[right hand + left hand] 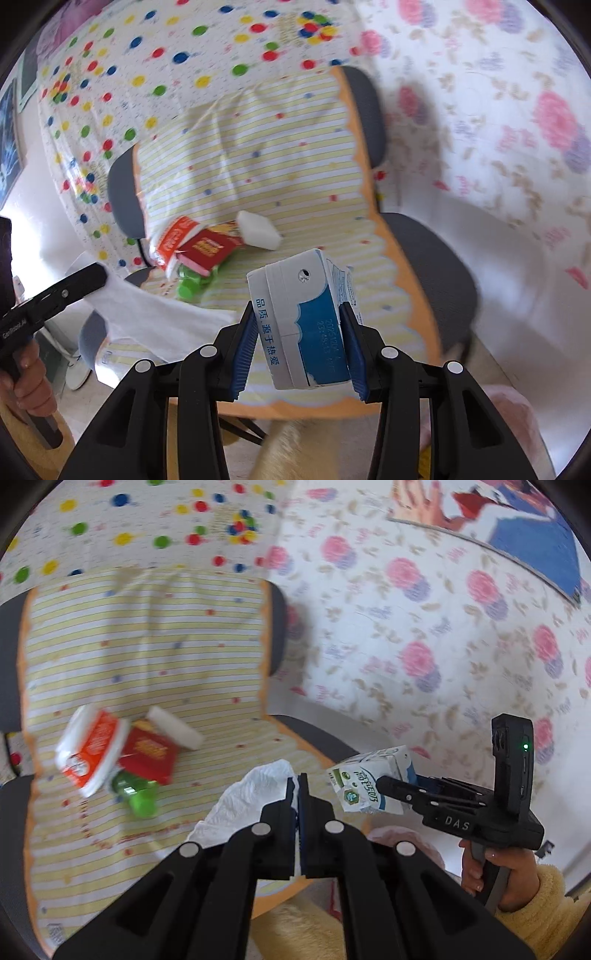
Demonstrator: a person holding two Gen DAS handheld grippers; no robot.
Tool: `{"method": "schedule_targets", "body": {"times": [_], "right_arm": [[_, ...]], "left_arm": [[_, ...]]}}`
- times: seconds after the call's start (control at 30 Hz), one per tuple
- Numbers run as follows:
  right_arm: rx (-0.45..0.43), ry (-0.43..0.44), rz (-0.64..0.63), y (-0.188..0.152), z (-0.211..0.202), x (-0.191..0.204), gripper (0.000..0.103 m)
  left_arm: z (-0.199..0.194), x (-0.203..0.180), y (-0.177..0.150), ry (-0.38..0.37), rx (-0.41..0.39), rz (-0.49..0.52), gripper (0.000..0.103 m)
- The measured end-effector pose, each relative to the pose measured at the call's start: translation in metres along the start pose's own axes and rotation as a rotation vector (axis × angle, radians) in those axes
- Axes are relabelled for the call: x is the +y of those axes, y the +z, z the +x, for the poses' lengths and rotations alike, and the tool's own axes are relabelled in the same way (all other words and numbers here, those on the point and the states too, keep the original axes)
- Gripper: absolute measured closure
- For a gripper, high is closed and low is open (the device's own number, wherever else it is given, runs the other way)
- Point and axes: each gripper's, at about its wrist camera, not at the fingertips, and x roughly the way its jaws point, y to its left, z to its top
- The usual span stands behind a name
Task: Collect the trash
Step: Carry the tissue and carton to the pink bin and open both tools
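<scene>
Fingers of the left gripper (297,780) are pressed together on a crumpled white paper tissue (243,805). The right gripper (300,314) pinches a white-and-blue milk carton (301,325) between its blue pads. Ahead of both, on the yellow-striped cloth (147,646), lie an orange-and-white wrapper (90,751), a red packet (149,755), a green plastic bottle (138,794) and a white foam block (177,729).

- Milk carton (310,325): one, at 6 o'clock in the right wrist view.
- White tissue (251,805): one.
- Red packet (149,755): one.
- Orange-and-white wrapper (90,749): one.
- Green bottle (138,794): one.
- White foam block (175,729): one.
- Grippers: two.
</scene>
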Motion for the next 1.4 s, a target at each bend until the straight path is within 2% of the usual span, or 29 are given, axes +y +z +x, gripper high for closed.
{"method": "schedule_targets", "body": {"times": [0.17, 0.23, 0.37, 0.53, 0.87, 0.9, 0.93, 1.0, 1.07, 1.17, 1.27, 1.4], "right_arm": [[-0.023, -0.096, 0.065, -0.017, -0.039, -0.045, 0.058], [-0.026, -0.134, 0.089, -0.025, -0.051, -0.061, 0.058], [-0.031, -0.232, 0.155, -0.045, -0.079, -0.098, 0.058], [-0.029, -0.32, 0.225, -0.067, -0.104, -0.134, 0.058], [0.006, -0.355, 0.31, -0.096, -0.108, -0.17, 0.058], [0.007, -0.357, 0.315, -0.097, -0.107, -0.173, 0.058], [0.009, -0.359, 0.319, -0.098, -0.107, -0.175, 0.058], [0.01, -0.36, 0.329, -0.1, -0.107, -0.178, 0.058], [0.01, -0.363, 0.335, -0.102, -0.107, -0.18, 0.058], [0.011, -0.37, 0.339, -0.105, -0.109, -0.183, 0.058], [0.027, -0.37, 0.347, -0.11, -0.107, -0.185, 0.058], [0.055, -0.353, 0.35, -0.116, -0.096, -0.182, 0.057]], "left_arm": [[0.041, -0.064, -0.002, -0.101, 0.036, 0.129, 0.103], [0.061, -0.095, -0.009, -0.166, 0.06, 0.18, 0.103], [0.097, -0.139, -0.029, -0.281, 0.131, 0.206, 0.103], [0.135, -0.184, -0.061, -0.37, 0.226, 0.259, 0.103], [0.203, -0.219, -0.102, -0.382, 0.382, 0.297, 0.103], [0.207, -0.22, -0.104, -0.383, 0.395, 0.298, 0.098], [0.214, -0.222, -0.106, -0.38, 0.411, 0.299, 0.086], [0.223, -0.224, -0.11, -0.37, 0.432, 0.295, 0.067], [0.228, -0.225, -0.112, -0.378, 0.453, 0.281, 0.061], [0.226, -0.226, -0.111, -0.367, 0.451, 0.288, 0.061], [0.216, -0.218, -0.103, -0.332, 0.411, 0.282, 0.061], [0.195, -0.186, -0.088, -0.231, 0.333, 0.228, 0.061]]}}
